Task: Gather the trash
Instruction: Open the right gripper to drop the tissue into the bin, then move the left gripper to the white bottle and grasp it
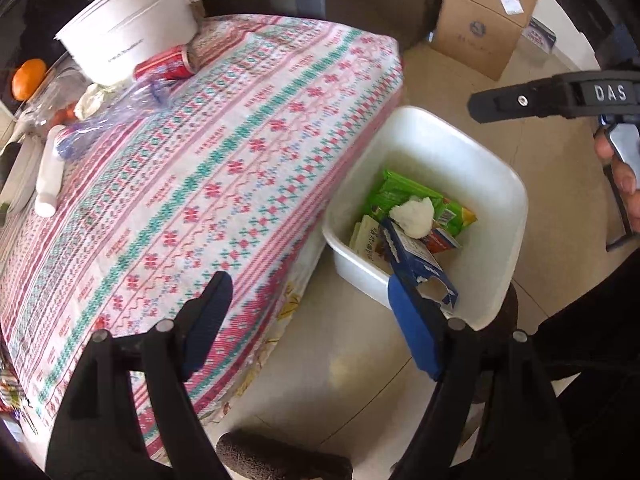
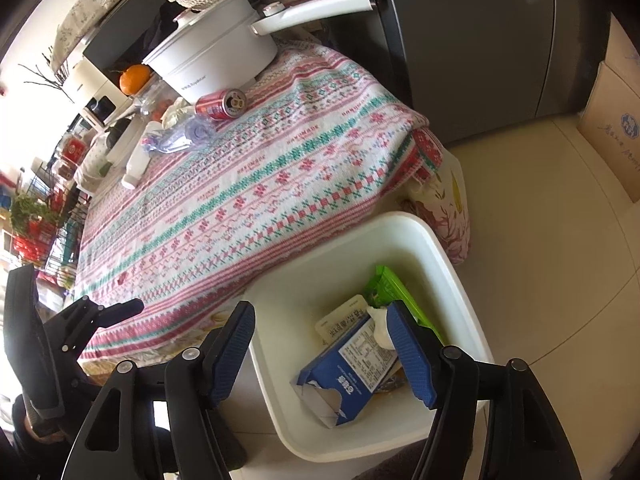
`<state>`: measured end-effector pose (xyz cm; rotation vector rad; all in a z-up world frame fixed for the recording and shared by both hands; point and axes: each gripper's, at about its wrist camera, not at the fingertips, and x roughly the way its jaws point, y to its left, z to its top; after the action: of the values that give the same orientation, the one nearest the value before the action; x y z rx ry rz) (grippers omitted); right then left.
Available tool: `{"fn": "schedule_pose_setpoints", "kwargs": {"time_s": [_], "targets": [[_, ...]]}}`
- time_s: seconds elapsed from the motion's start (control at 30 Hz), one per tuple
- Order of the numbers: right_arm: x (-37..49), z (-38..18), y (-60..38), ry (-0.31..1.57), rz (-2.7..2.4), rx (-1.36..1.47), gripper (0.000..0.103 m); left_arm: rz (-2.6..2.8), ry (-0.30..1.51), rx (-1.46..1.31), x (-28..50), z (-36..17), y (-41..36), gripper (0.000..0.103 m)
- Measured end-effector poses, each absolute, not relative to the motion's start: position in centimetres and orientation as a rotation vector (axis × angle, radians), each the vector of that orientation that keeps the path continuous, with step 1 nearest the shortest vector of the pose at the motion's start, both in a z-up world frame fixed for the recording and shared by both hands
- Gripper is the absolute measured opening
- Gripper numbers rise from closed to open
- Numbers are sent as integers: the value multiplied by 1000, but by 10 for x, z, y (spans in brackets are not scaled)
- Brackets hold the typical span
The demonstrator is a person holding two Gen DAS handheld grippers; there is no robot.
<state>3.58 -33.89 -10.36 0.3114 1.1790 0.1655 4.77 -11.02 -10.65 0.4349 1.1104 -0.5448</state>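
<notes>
L wrist view: left gripper point(image 1: 310, 320) spread wide, nothing between the pads, hanging over the table edge w/ one finger over the cloth and the other over the white bin point(image 1: 516, 196) at 3 o'clock. The bin sits on the floor just beside the table; inside are a green wrapper point(image 1: 396, 192), a white paper wad point(image 1: 414, 216) and a torn blue carton point(image 1: 416, 260). Patterned tablecloth point(image 1: 224, 152) fills the middle. At 10–11 o'clock on it: white pot point(image 1: 128, 28), red can point(image 1: 164, 66) lying on its side touching the pot, crumpled clear plastic bottle point(image 1: 120, 110), white tube point(image 1: 50, 172), an orange point(image 1: 29, 79) at the far edge. Cardboard boxes point(image 1: 480, 28) at 1 o'clock on the floor. The other gripper's arm juts in at 2–3 o'clock.

R wrist view: right gripper point(image 2: 322, 342) spread, holding nothing, right above the bin point(image 2: 436, 236); the carton point(image 2: 348, 376) lies loose under it at 6 o'clock, clear of the pads. Can point(image 2: 220, 105) and pot point(image 2: 212, 56) at 11 o'clock, bottle point(image 2: 180, 136) near them, all still on the cloth point(image 2: 280, 184). Grey fridge point(image 2: 472, 40) at 1 o'clock.
</notes>
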Motion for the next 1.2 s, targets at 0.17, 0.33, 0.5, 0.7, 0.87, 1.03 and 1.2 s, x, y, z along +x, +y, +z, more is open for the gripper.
{"fn": "schedule_pose_setpoints", "kwargs": {"time_s": [0.17, 0.33, 0.5, 0.7, 0.87, 1.03, 1.2], "targets": [[47, -94, -322, 1156, 170, 265, 74, -479, 1093, 384, 62, -98, -89, 82], [59, -85, -303, 1136, 183, 227, 75, -405, 1077, 331, 79, -90, -61, 82], [72, -73, -285, 1100, 192, 194, 77, -328, 1071, 269, 99, -81, -22, 83], [89, -68, -264, 1076, 203, 165, 79, -212, 1058, 235, 134, -76, 26, 83], [105, -73, -249, 1089, 211, 139, 79, -130, 1022, 208, 177, -83, 70, 83], [120, -82, -237, 1103, 205, 106, 79, -82, 993, 148, 235, -100, 104, 83], [131, -90, -227, 1122, 199, 83, 79, -63, 978, 126, 292, -111, 114, 82]]}}
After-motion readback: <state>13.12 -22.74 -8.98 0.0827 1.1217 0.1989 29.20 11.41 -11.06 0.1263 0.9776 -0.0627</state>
